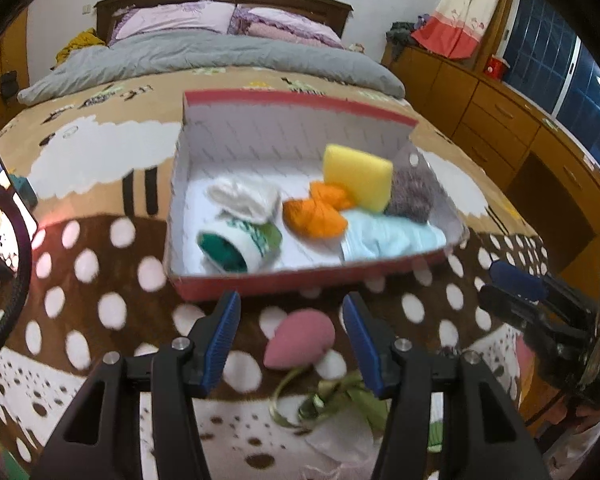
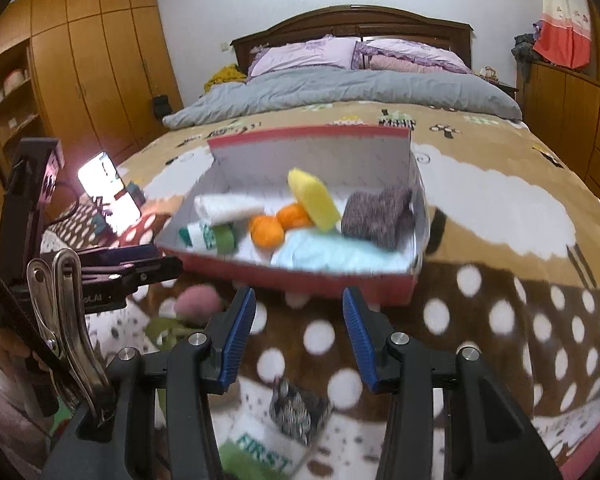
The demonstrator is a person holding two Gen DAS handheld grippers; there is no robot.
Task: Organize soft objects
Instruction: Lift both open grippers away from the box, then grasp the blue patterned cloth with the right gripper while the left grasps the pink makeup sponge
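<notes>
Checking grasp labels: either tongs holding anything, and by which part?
Nothing held. Left tongs stand open above the pink sponge, not touching it; right tongs open over the blanket.

A red cardboard box with a white lining (image 1: pixel 300 284) sits on the brown white-dotted fleece blanket (image 1: pixel 112 264), holding a yellow sponge block (image 1: pixel 358 176), an orange yarn bundle (image 1: pixel 316 212), a white fluffy cloth (image 1: pixel 246 198) and a pale blue cloth (image 1: pixel 388 240). The left gripper (image 1: pixel 290 340) hangs open above a pink egg-shaped sponge (image 1: pixel 300 338) beside a tangled green ribbon (image 1: pixel 332 400).
</notes>
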